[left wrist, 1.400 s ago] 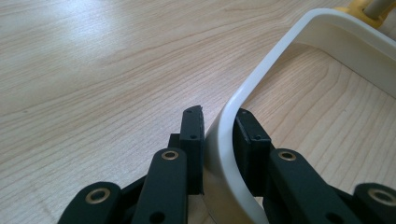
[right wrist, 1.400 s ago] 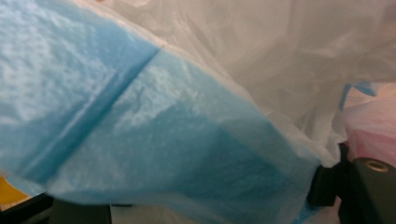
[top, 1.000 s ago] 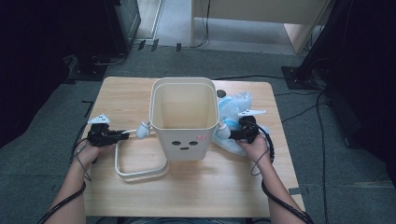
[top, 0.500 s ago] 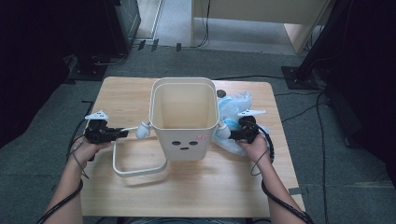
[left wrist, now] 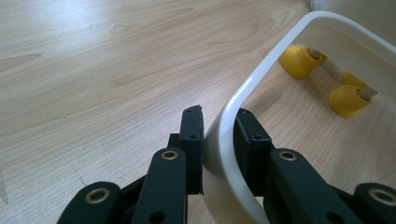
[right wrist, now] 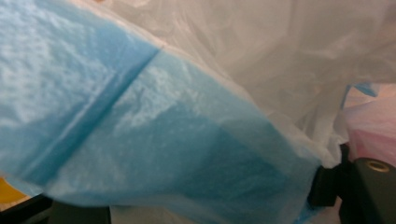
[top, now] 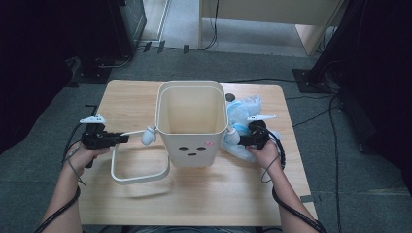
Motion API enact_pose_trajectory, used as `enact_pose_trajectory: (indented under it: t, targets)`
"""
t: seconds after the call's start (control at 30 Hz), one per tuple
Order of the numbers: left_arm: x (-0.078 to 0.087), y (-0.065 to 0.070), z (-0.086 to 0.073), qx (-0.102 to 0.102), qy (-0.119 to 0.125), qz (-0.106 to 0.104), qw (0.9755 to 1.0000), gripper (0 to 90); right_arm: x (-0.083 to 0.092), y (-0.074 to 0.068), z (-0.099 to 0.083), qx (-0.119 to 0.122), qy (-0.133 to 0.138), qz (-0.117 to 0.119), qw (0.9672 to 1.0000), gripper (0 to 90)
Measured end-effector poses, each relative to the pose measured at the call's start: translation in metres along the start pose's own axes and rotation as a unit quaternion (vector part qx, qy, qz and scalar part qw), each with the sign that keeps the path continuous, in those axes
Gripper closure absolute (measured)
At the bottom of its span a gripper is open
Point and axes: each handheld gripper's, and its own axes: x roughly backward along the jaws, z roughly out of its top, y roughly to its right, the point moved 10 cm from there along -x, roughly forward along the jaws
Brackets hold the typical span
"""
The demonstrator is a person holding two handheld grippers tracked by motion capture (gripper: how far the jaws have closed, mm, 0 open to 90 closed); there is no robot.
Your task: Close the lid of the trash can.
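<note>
A cream bin point(top: 192, 128) with a small face on its front stands in the middle of the wooden table point(top: 218, 194). A white ring frame point(top: 127, 179) hangs beside its left wall, lifted off the table with a shadow under it. My left gripper point(top: 121, 139) is shut on the ring frame point(left wrist: 243, 98), one pad on each side of its rim. A heap of blue plastic bags point(top: 243, 109) lies to the right of the bin. My right gripper point(top: 240, 141) is shut on the blue plastic bag point(right wrist: 154, 135), whose film drapes over the jaws and hides the pads.
Two yellow knobs point(left wrist: 299, 60) sit on the table past the ring. Cables point(top: 279, 160) trail from both grippers toward the front edge. Dark stands and a wooden cabinet point(top: 272, 19) surround the table on the grey floor.
My left gripper has risen a little with the ring frame in it. The right gripper and the bags have stayed put.
</note>
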Motion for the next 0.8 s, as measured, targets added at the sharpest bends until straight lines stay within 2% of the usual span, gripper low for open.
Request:
enact_pose_trajectory:
  t: [0.47,0.8]
  targets:
    - [0.014,0.004,0.008,0.013,0.004,-0.005,0.9999,75.2,0.000,0.000,0.000,-0.001,-0.001,0.001,1.0000,30.3]
    - [0.024,0.010,0.015,0.014,0.008,-0.008,0.9998,75.1,-0.001,0.000,-0.001,0.000,0.003,0.003,1.0000,29.5]
